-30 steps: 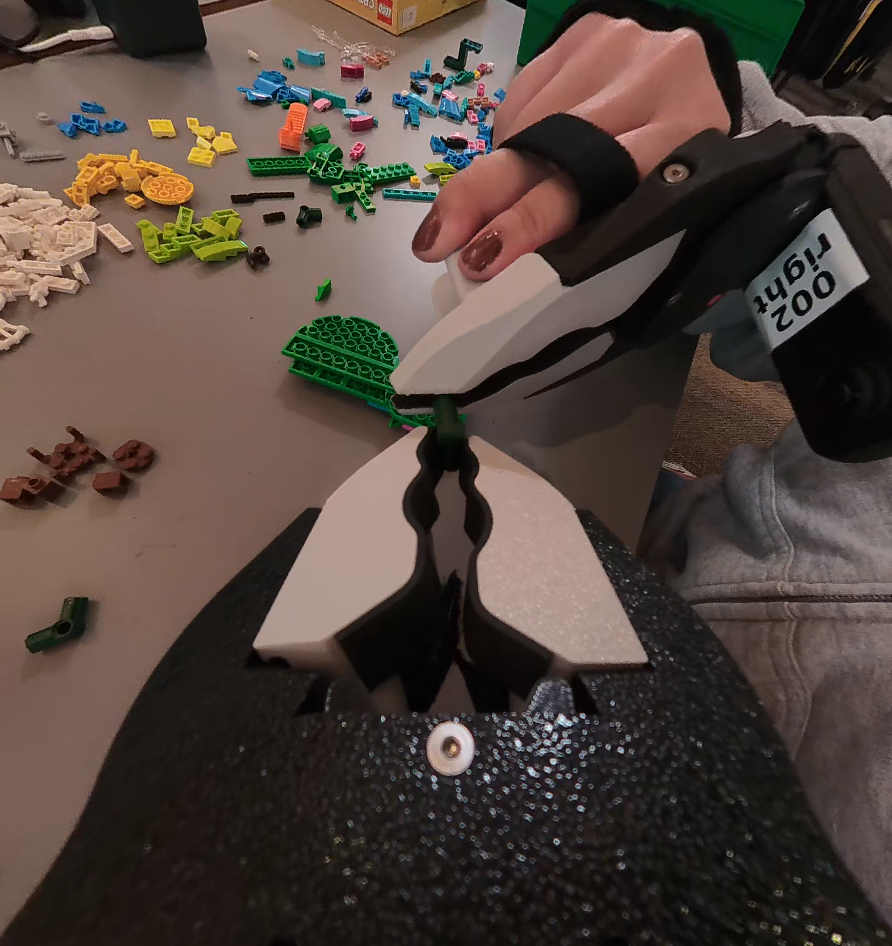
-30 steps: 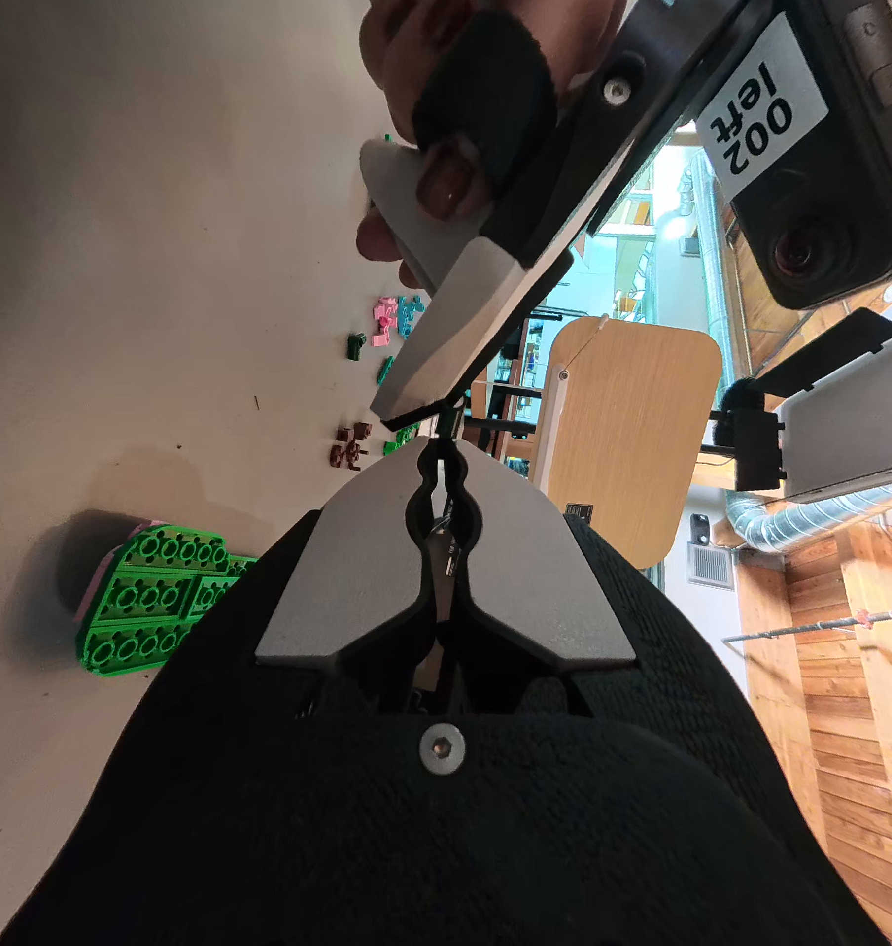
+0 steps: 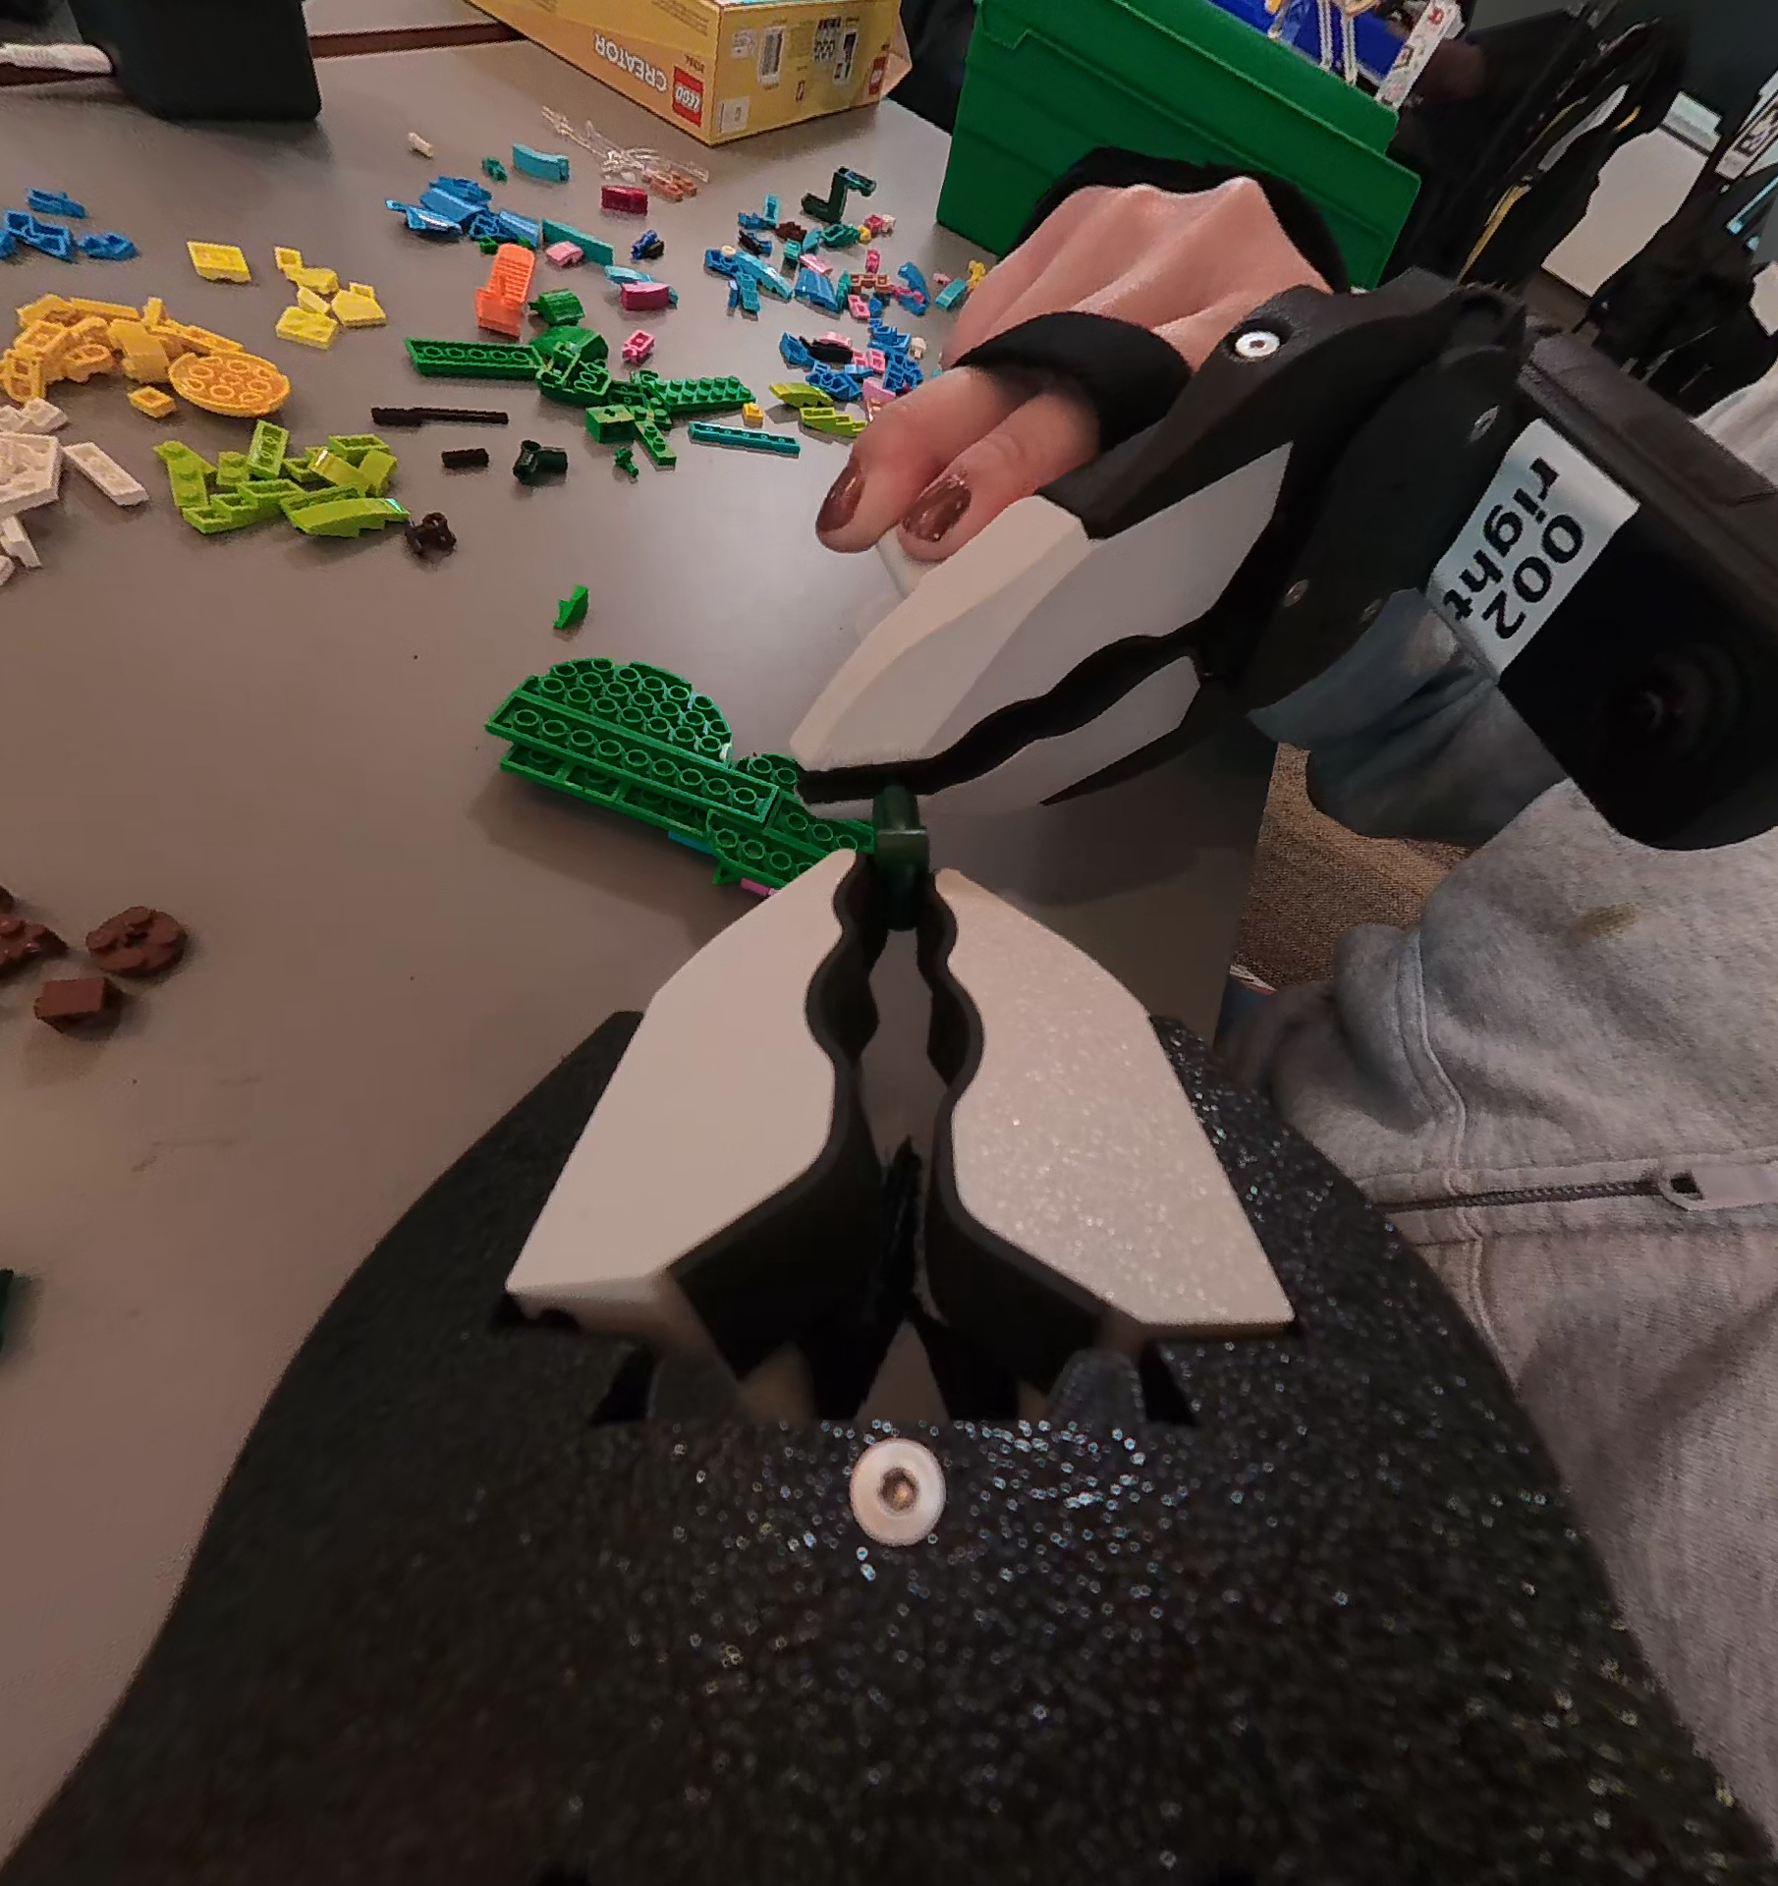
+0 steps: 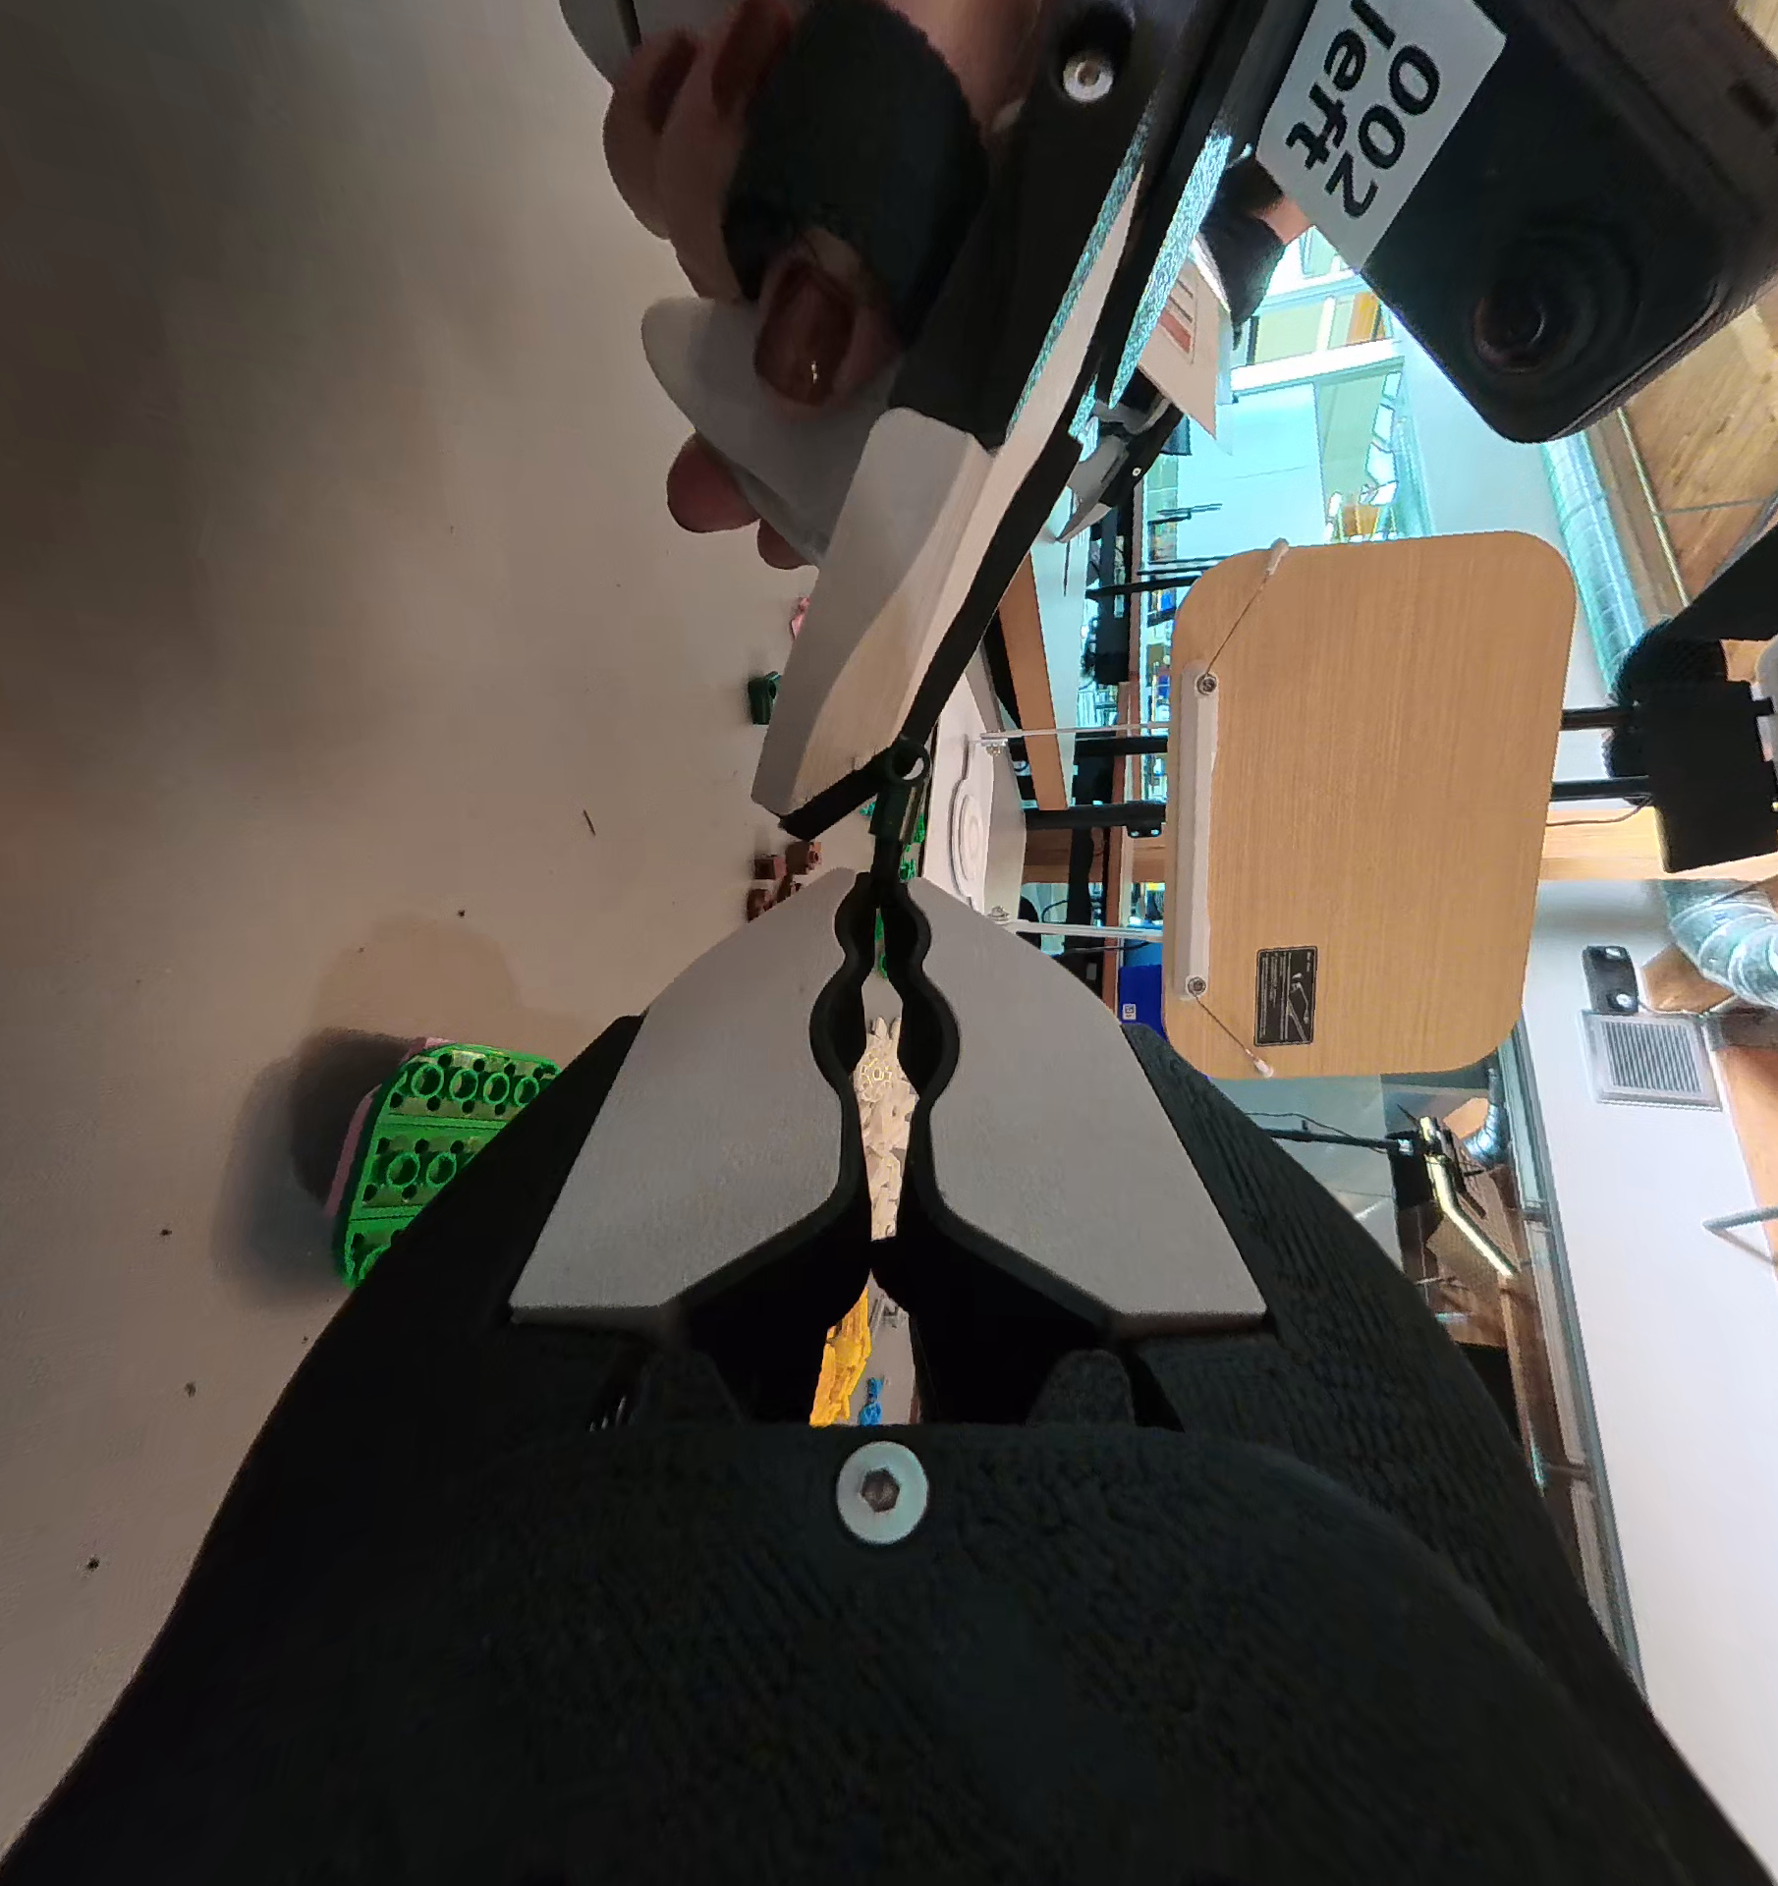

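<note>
Grey table [image 3: 252, 714], both grippers (tips nearly meeting) seemingly pinching dark-green piece [image 3: 897, 847]

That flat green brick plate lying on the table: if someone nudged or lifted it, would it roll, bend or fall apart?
The green plate lies flat, so it would likely slide, not roll. It looks stiff. It seems built from several pieces, so rough lifting might split it.

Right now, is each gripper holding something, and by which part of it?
Both grippers pinch one small dark green connector piece: the left gripper holds its lower end, the right gripper its upper end, above the table.
</note>
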A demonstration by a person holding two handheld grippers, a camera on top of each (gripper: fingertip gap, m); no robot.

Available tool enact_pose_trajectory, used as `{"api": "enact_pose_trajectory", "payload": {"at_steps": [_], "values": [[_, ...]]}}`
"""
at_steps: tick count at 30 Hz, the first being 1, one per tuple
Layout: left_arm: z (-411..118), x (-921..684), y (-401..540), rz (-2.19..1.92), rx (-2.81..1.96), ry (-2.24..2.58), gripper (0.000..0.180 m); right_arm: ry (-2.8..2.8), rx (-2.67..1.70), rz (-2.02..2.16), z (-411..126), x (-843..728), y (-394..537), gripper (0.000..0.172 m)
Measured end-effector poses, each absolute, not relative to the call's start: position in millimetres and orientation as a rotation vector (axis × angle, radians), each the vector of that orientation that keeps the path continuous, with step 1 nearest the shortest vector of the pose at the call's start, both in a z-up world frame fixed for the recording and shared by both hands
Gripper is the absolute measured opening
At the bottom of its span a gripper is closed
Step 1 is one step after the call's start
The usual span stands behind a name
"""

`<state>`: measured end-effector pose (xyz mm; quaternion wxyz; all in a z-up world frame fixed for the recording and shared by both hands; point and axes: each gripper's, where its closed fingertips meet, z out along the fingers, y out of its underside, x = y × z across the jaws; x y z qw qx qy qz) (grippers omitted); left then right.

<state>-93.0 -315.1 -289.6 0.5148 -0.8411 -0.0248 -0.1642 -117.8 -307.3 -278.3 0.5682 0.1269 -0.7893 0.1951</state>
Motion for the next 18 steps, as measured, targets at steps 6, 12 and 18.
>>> {"api": "enact_pose_trajectory", "payload": {"at_steps": [6, 12, 18], "values": [[-289.9, -91.0, -314.6, -0.419, -2.021, -0.054, 0.007, -1.857, 0.309, 0.455, -278.0, -115.4, -306.4, 0.002], [-290.9, -88.4, -313.1, -0.454, -2.017, -0.049, 0.007, -1.845, 0.309, 0.444, -278.0, -112.9, -304.3, 0.002], [-291.9, -86.9, -310.4, -0.486, -2.021, -0.06, 0.007, -1.834, 0.305, 0.426, -278.6, -111.0, -300.4, 0.002]]}}
